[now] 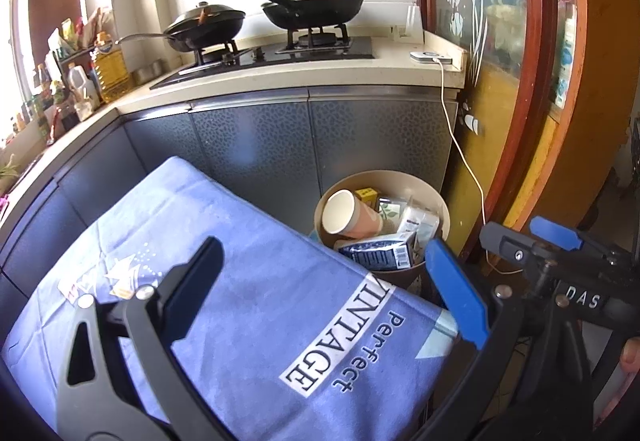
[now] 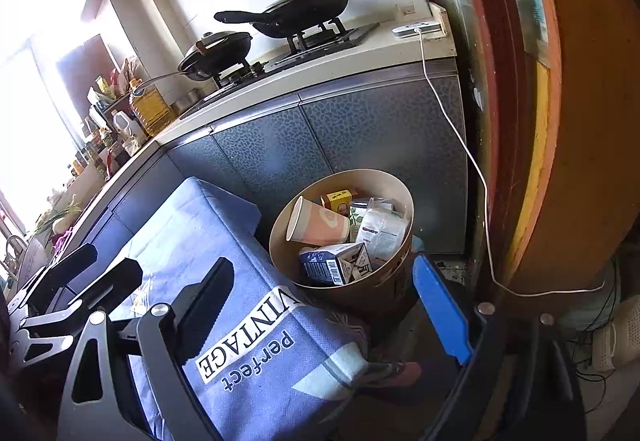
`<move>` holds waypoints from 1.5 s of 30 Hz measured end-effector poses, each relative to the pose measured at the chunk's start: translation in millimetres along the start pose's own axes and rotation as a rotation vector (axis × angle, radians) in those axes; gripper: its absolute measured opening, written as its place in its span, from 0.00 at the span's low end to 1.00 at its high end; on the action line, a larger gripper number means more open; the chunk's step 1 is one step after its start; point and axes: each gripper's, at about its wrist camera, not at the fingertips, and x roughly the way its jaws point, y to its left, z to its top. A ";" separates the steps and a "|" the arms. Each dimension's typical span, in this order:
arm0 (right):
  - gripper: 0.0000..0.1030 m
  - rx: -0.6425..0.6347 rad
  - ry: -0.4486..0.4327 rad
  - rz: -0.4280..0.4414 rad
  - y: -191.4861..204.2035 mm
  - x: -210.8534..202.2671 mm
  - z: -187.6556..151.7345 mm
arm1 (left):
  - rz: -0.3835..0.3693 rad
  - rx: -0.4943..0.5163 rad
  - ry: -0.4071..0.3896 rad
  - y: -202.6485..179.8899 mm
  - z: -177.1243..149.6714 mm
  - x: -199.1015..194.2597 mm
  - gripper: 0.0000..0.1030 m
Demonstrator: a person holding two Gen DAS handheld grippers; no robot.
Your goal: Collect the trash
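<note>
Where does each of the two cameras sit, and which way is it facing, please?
Left wrist: on the left gripper, above the blue cloth, facing the trash bin and stove; open fingers show, plus the right gripper and a fingertip at the right.
Right wrist: on the right gripper, looking down into the trash bin; open fingers show, the left gripper at the left.
Shared: bin, paper cup, blue carton, cloth, two pans.
</note>
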 end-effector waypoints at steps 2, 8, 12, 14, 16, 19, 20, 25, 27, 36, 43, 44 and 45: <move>0.87 0.003 -0.006 -0.002 -4.0 1.3 1.5 | 0.006 0.005 0.003 -2.0 2.2 2.6 0.94; 0.87 0.001 0.011 0.006 -8.6 7.6 -0.2 | 0.012 0.005 0.001 -6.5 4.2 6.3 0.94; 0.87 -0.008 0.019 0.004 -8.9 10.3 0.3 | 0.026 0.006 0.000 -7.3 4.3 7.8 0.94; 0.87 -0.013 0.022 0.005 -9.2 11.9 1.7 | 0.029 0.003 -0.001 -6.7 4.8 8.3 0.94; 0.87 -0.016 0.022 0.008 -8.0 12.2 2.0 | 0.038 -0.001 -0.004 -6.0 5.2 8.3 0.94; 0.87 -0.028 0.012 0.006 -4.9 11.1 2.8 | 0.050 -0.004 -0.012 -4.6 5.4 7.0 0.94; 0.87 -0.034 0.009 0.005 -3.8 10.7 3.5 | 0.052 -0.005 -0.014 -3.6 5.3 6.5 0.94; 0.87 -0.045 -0.009 0.002 0.1 7.5 5.4 | 0.060 -0.014 -0.022 -1.7 5.1 3.7 0.94; 0.87 -0.046 -0.012 -0.001 1.0 5.8 4.3 | 0.059 -0.020 -0.023 -0.2 5.1 2.6 0.94; 0.87 -0.058 -0.012 -0.008 4.0 5.0 4.9 | 0.073 -0.034 -0.029 2.5 3.1 0.2 0.94; 0.87 -0.056 -0.030 -0.027 1.9 0.2 2.7 | 0.071 -0.042 -0.022 2.6 3.2 3.3 0.94; 0.87 -0.053 -0.031 -0.030 0.6 -0.3 2.4 | 0.068 -0.041 -0.020 1.7 3.6 4.0 0.94; 0.87 -0.048 -0.030 -0.032 -1.3 -0.5 2.3 | 0.067 -0.038 -0.020 0.2 4.0 5.0 0.94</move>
